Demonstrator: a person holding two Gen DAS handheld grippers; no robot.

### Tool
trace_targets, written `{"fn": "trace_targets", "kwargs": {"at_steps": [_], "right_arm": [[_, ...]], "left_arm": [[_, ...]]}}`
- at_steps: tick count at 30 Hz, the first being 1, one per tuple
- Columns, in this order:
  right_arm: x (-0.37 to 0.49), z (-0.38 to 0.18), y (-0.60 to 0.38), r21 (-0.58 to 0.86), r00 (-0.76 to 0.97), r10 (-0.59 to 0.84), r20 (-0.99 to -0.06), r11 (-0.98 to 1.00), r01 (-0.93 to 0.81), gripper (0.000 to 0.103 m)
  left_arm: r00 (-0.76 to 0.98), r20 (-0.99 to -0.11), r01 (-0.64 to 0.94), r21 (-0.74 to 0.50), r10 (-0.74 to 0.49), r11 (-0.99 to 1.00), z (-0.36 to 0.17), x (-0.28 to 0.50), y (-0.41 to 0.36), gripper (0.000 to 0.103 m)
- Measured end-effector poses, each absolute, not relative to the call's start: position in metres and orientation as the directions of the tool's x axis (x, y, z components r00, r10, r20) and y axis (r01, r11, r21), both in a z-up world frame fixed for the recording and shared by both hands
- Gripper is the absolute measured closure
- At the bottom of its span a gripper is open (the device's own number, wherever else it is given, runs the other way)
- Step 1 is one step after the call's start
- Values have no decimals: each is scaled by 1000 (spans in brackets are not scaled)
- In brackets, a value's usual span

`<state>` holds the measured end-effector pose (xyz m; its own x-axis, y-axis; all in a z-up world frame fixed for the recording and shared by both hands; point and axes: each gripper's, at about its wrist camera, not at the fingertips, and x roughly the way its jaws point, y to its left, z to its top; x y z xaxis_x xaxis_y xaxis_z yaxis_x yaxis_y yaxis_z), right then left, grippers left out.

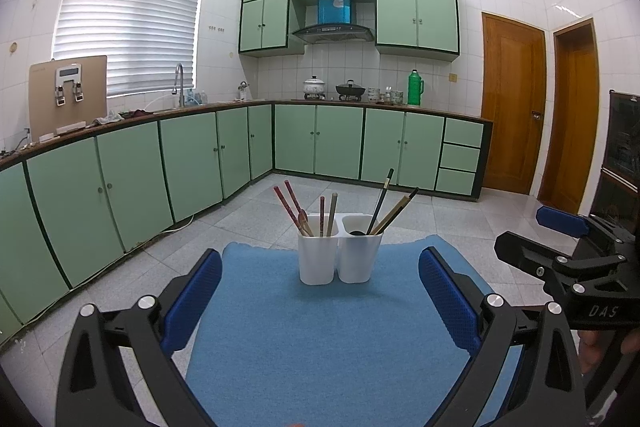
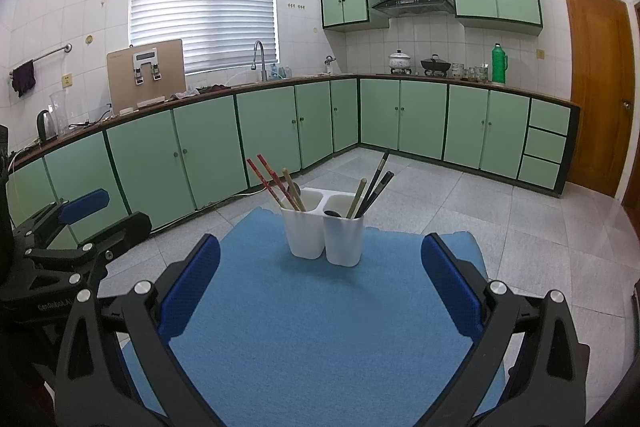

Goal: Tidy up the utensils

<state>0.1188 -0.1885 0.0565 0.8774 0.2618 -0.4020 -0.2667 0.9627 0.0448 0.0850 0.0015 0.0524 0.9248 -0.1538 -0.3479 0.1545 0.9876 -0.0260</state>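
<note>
A white two-compartment utensil holder [image 1: 338, 255] [image 2: 325, 233] stands upright at the far end of a blue mat [image 1: 320, 339] [image 2: 320, 323]. Its left cup holds red chopsticks [image 1: 289, 205] [image 2: 265, 175], pale wooden sticks and a spoon. Its right cup holds dark chopsticks [image 1: 383, 197] [image 2: 376, 183], a bamboo stick and a dark spoon. My left gripper [image 1: 320, 291] is open over the mat, short of the holder, nothing between its blue pads. My right gripper [image 2: 320, 285] is open too, equally empty. Each view shows the other gripper at its side edge.
The mat lies on a small raised surface above a grey tiled floor [image 1: 248, 211]. Green cabinets [image 1: 192, 163] run along the left and back walls under a counter with a sink tap, pots and a green flask [image 1: 416, 87]. Wooden doors [image 1: 512, 103] stand at the right.
</note>
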Motion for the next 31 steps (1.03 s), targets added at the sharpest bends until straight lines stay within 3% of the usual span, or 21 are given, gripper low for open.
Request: {"fn": "trace_targets", "kwargs": {"at_steps": [31], "right_arm": [[123, 45, -194, 50, 874, 255, -413, 965, -258, 5]], "left_arm": [[920, -358, 156, -33, -157, 987, 51, 90, 3, 6]]}}
